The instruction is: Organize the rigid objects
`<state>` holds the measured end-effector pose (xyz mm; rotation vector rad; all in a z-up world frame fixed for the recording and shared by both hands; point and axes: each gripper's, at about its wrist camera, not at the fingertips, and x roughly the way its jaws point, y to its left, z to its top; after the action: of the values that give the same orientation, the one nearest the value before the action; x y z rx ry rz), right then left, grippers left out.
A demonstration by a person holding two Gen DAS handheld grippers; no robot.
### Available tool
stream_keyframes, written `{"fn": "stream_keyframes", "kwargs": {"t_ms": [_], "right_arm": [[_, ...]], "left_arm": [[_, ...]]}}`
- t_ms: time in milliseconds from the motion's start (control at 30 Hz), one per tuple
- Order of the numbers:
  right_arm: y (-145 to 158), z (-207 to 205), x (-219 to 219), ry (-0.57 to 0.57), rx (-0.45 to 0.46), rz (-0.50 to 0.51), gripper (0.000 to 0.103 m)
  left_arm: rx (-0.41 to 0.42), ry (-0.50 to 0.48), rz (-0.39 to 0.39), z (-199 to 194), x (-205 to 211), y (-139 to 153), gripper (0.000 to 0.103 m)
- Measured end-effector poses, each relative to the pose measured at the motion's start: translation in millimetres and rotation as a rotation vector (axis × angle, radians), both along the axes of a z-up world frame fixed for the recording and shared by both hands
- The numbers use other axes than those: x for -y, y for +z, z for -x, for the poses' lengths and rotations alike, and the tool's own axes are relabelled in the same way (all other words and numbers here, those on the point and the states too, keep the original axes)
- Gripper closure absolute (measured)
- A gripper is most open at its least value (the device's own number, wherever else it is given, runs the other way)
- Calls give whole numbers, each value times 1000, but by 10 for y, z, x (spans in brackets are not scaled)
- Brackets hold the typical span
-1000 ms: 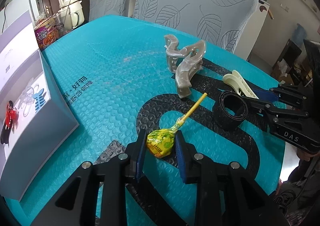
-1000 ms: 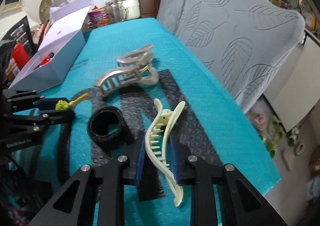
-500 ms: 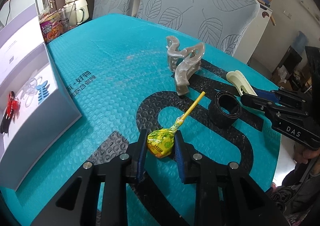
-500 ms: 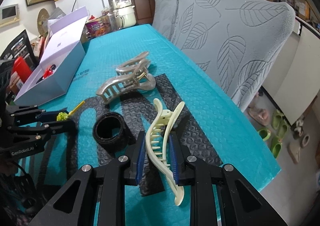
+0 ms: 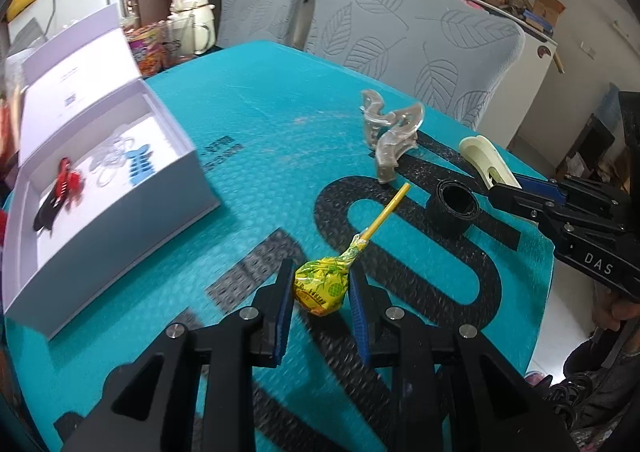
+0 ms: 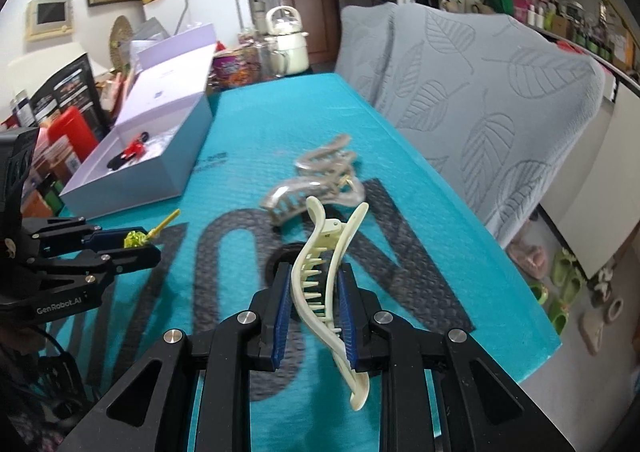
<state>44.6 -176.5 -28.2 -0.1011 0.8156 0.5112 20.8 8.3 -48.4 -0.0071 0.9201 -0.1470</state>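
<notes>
My left gripper (image 5: pixel 320 288) is shut on a yellow-wrapped lollipop (image 5: pixel 322 284) and holds it above the teal table mat (image 5: pixel 260 124); its stick points forward. My right gripper (image 6: pixel 314 304) is shut on a cream hair claw clip (image 6: pixel 324 272), lifted off the mat; it shows at the right in the left wrist view (image 5: pixel 486 164). A translucent grey claw clip (image 5: pixel 390 136) and a black band roll (image 5: pixel 454 206) lie on the mat. An open white box (image 5: pixel 120 188) at the left holds a red-black clip, a blue clip and clear pieces.
Two chairs with grey leaf-pattern covers (image 5: pixel 412 40) stand behind the table. A cream kettle (image 5: pixel 190 20) and snack packs sit at the far end. The mat's right edge (image 6: pixel 500 252) drops to the floor, where slippers lie.
Both grippers have risen with their objects. The left view now looks down into the box. The cream clip has come up off the mat.
</notes>
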Motion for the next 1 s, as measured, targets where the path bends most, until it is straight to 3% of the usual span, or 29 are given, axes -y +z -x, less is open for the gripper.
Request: {"fn": "stream_keyframes", "kwargs": {"t_ms": [1000], "right_arm": [[89,705,-1336,424,7,-64,81]], "left_arm": [[98,334,-27,1017,-976,285,77]]}}
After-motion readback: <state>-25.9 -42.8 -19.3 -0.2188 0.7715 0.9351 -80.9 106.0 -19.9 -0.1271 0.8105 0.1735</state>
